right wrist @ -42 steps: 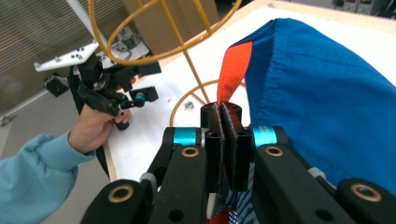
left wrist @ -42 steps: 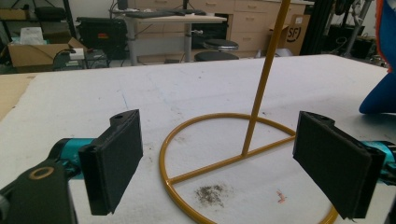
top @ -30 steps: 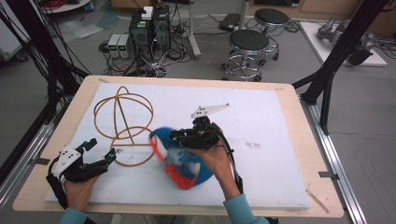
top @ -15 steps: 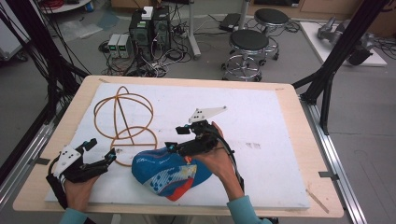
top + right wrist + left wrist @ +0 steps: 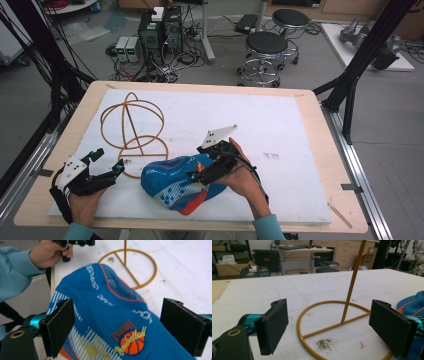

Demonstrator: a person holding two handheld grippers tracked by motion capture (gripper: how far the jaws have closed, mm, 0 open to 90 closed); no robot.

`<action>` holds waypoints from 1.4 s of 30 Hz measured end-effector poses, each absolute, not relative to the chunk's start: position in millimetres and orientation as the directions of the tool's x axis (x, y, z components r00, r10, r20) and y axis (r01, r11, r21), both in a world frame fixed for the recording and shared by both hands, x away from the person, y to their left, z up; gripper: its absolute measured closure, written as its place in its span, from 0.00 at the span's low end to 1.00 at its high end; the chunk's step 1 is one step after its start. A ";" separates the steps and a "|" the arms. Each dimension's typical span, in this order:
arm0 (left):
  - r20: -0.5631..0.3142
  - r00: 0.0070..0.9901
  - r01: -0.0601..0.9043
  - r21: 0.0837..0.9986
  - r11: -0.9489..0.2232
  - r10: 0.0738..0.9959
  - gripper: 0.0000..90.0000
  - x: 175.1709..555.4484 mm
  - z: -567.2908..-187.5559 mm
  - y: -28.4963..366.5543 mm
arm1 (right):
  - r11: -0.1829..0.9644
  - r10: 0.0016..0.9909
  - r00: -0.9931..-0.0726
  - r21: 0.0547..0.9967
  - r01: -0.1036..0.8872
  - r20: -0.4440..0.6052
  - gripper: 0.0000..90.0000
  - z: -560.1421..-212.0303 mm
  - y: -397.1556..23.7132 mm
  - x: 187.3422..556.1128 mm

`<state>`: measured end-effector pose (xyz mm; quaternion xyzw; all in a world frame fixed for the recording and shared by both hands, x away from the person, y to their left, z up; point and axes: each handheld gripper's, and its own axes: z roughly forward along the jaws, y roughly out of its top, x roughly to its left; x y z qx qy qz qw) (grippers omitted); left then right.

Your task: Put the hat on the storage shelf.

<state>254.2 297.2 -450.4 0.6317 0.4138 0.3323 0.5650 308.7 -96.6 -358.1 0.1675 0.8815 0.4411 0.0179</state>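
Observation:
A blue cap (image 5: pixel 170 186) with orange trim and a basketball logo lies on the white board (image 5: pixel 280 130) near the front edge. My right gripper (image 5: pixel 198 176) hovers over the cap's right part. In the right gripper view its jaws have just been opening, and the cap (image 5: pixel 107 312) lies below and between the pads (image 5: pixel 61 325) without being pressed by them. My left gripper (image 5: pixel 109 160) rests at the front left, open, facing the base ring of an orange wire stand (image 5: pixel 132 120). In the left gripper view the stand (image 5: pixel 352 285) rises between the jaws of that gripper (image 5: pixel 329 327), untouched.
The stand's ring (image 5: pixel 152 265) lies just beyond the cap, and the cap's edge (image 5: pixel 412 305) lies to the ring's right. The other hand (image 5: pixel 48 256) holds its gripper at the table's front edge. Black frame poles (image 5: pixel 355 75) flank the table, and stools (image 5: pixel 265 47) stand behind it.
The cap, bunched up in my right gripper a second ago, now lies spread on the board. The right jaws have opened off it. My left gripper has stayed put.

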 end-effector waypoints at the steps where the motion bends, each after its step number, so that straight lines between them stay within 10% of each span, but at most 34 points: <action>1: -0.049 0.437 0.147 0.989 -0.018 0.898 0.18 254.1 -450.4 297.0 | 0.562 0.315 -0.942 0.776 0.286 0.118 0.12 -359.6 -96.9 308.2; 28: -0.048 0.440 0.146 0.989 -0.019 0.897 0.18 254.0 -450.3 297.3 | 0.694 0.297 -0.951 0.666 0.274 0.082 0.03 -395.4 -88.7 313.3; 42: -0.055 0.438 0.148 0.989 -0.012 0.898 0.18 254.3 -450.5 297.5 | 0.733 0.276 -0.961 0.644 0.219 0.012 0.34 -398.9 -87.6 319.8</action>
